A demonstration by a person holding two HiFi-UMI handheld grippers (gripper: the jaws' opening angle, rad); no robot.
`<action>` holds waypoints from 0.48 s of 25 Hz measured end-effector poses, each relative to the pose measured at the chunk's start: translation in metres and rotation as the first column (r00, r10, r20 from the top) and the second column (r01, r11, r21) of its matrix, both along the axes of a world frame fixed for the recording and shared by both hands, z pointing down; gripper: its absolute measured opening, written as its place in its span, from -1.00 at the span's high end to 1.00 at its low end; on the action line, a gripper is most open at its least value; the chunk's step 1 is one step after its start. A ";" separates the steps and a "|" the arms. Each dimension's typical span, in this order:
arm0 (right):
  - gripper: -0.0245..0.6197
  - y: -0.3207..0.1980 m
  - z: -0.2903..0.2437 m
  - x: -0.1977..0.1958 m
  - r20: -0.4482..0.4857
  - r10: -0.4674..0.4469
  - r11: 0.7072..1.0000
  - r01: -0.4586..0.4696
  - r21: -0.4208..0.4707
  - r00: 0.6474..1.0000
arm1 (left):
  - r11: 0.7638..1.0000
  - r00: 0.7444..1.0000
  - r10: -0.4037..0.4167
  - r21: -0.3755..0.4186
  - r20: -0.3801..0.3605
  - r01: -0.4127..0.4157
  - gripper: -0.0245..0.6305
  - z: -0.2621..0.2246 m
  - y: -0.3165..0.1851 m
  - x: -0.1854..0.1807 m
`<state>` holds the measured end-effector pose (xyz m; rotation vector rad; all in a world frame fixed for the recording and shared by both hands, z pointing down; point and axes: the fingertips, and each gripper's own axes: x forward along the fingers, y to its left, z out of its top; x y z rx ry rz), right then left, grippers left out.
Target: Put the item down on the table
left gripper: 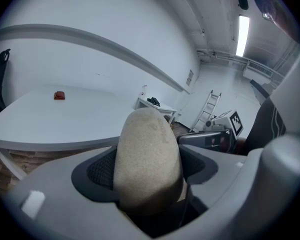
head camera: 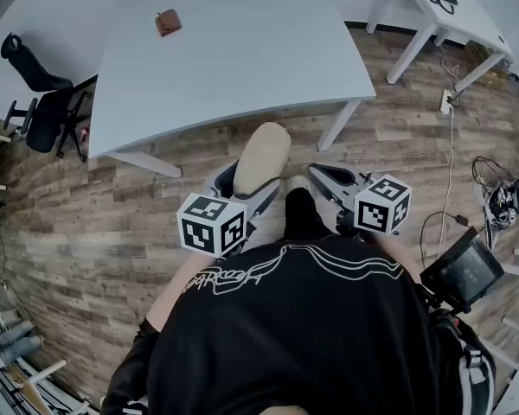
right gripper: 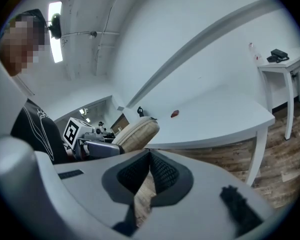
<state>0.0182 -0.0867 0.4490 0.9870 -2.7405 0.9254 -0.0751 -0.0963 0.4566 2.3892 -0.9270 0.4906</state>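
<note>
A beige, oval, rough-surfaced item [head camera: 261,158] sticks up and forward between the jaws of my left gripper [head camera: 246,184], which is shut on it. In the left gripper view the item [left gripper: 147,159] fills the middle, with the dark pads [left gripper: 102,170] pressed against its sides. The white table [head camera: 242,67] lies just ahead of both grippers, its near edge beyond the item's tip. My right gripper [head camera: 330,182] hovers beside the left one over the wooden floor. In its own view its pads [right gripper: 162,173] meet at the tips with nothing between them, and the item [right gripper: 137,134] shows at the left.
A small red-brown object [head camera: 167,22] lies on the far part of the table. A black office chair [head camera: 35,93] stands at the table's left end. A second white desk [head camera: 441,11] is at the upper right, with cables [head camera: 502,199] on the floor below it.
</note>
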 end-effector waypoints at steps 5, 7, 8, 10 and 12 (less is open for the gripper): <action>0.90 -0.058 -0.001 0.002 0.015 -0.035 0.999 0.035 -0.004 0.999 | 1.000 0.999 -0.029 -0.010 0.018 0.029 -0.24 0.003 -0.051 0.005; 0.90 -0.079 0.003 0.005 0.014 -0.054 0.998 0.054 -0.014 0.998 | 0.999 0.999 -0.044 -0.018 0.019 0.044 -0.24 0.007 -0.073 0.010; 0.90 -0.089 0.005 0.007 0.010 -0.063 0.998 0.063 -0.021 0.998 | 0.998 0.999 -0.050 -0.023 0.018 0.050 -0.24 0.009 -0.084 0.014; 0.90 -0.110 0.008 0.011 0.004 -0.080 0.996 0.080 -0.032 0.997 | 0.998 0.998 -0.058 -0.036 0.014 0.059 -0.24 0.012 -0.105 0.019; 0.90 -0.130 0.009 0.013 0.001 -0.097 0.995 0.097 -0.039 0.995 | 0.996 0.998 -0.067 -0.052 0.017 0.068 -0.24 0.017 -0.126 0.021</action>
